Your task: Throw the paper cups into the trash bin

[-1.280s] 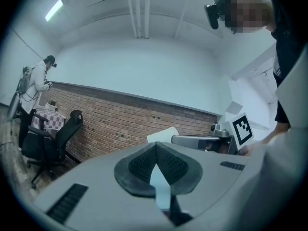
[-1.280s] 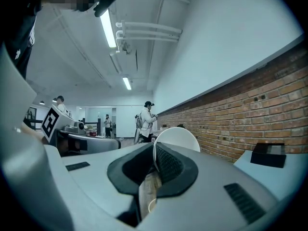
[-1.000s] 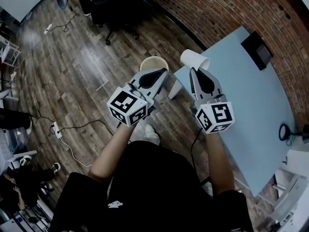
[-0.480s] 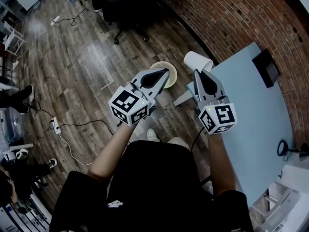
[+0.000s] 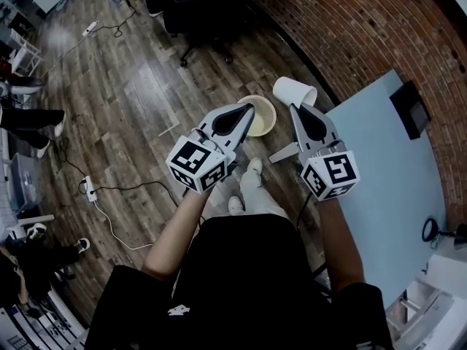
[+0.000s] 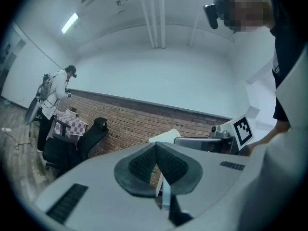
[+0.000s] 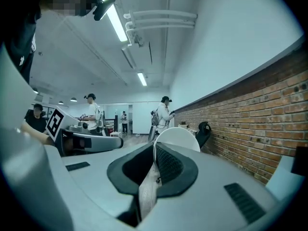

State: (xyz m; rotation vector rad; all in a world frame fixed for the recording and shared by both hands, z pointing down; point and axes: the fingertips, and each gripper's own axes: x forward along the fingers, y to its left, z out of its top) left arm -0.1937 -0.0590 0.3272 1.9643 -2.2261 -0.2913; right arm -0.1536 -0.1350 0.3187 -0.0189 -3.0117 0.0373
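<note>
My right gripper point(image 5: 297, 108) is shut on the rim of a white paper cup point(image 5: 294, 91), which sticks out sideways past the jaw tips. In the right gripper view the cup's wall point(image 7: 175, 137) is pinched between the pads of the right gripper point(image 7: 154, 153). My left gripper point(image 5: 246, 109) is shut with nothing in it, its pads pressed together in the left gripper view point(image 6: 156, 148). Its tip hangs over the near rim of a round cream trash bin point(image 5: 268, 119) standing on the wooden floor. The cup is level with the bin's right edge, slightly beyond it.
A light blue table point(image 5: 394, 173) runs along the right, with a black flat object point(image 5: 411, 109) on it and a brick wall point(image 5: 350, 20) behind. A black office chair point(image 5: 197, 9) stands further off. A power strip with a cable point(image 5: 87, 192) lies on the floor at the left. People stand in the distance.
Both grippers have travelled across the floor away from the table corner. The bin has come in under the left gripper's tip. The cup stays in the right gripper.
</note>
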